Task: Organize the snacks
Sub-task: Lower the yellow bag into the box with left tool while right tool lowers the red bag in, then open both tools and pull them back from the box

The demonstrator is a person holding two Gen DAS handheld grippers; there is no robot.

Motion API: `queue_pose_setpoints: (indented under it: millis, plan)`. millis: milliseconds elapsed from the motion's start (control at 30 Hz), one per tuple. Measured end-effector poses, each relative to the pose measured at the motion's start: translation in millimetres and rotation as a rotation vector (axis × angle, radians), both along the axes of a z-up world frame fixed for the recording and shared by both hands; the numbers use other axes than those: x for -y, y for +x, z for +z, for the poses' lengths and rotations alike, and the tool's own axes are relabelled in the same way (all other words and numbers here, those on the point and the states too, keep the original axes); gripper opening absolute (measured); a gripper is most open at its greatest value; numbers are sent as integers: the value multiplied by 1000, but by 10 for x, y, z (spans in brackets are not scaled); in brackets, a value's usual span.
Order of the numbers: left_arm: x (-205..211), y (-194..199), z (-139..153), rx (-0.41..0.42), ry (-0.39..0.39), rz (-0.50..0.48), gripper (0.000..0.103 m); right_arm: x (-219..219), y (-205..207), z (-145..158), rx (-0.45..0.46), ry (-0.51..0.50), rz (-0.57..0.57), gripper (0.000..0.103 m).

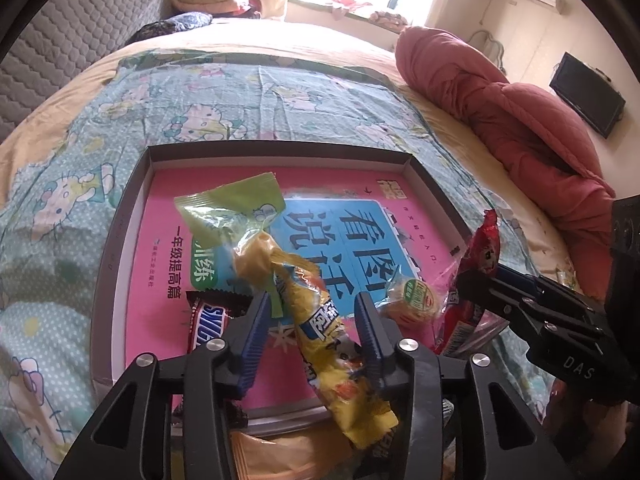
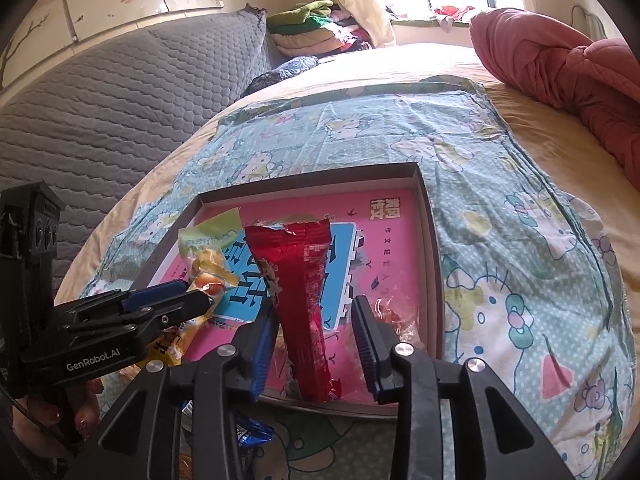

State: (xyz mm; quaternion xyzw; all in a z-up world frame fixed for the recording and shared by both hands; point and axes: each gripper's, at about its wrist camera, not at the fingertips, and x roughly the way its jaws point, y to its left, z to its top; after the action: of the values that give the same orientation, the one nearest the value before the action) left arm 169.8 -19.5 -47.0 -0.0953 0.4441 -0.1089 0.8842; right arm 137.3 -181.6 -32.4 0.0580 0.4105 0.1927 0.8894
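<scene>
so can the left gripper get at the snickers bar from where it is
Probably yes: the snickers bar lies uncovered in the tray just beside the left gripper, whose open jaws still straddle the yellow snack packet.

Inventory by kind. One shallow tray [image 1: 138,208] is lying on the bed, lined with one pink book [image 1: 168,216]. Snack packets showing in or over the tray: one green packet [image 1: 224,208], one yellow packet [image 1: 320,320], one red packet [image 2: 300,280], one chocolate bar [image 1: 208,320] and one round cake [image 1: 412,300]. Two grippers are showing, each with two fingers.
</scene>
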Motion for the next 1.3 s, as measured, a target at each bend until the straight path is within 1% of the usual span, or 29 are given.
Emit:
queue_pose_setpoints:
  millis: [133,400,567,767,933,1067,1167,1300]
  plan:
    - [-17,-6,33,-4,-9,5,54,17,1,25,8,3,-9,41]
    - [-78,-17,117,7,-12,20,57,60,-2,69,25,7,-28,44]
    - [-112,-33,188,17,-9,29,61,97,-6,119,37,18,-36,44]
    - [-131,-74,248,27,10,38,64,118,-10,169,52,24,-43,45]
    - [-148,-127,293,31,21,43,65,132,14,147,43,16,-57,45]
    - [-158,-174,319,36,37,46,65,123,55,75,18,-44,-79,45]
    - [-182,-208,346,38,41,53,65,171,67,35,-1,-33,-96,45]
    - [-225,-256,400,44,45,66,65,210,38,106,24,4,-92,45]
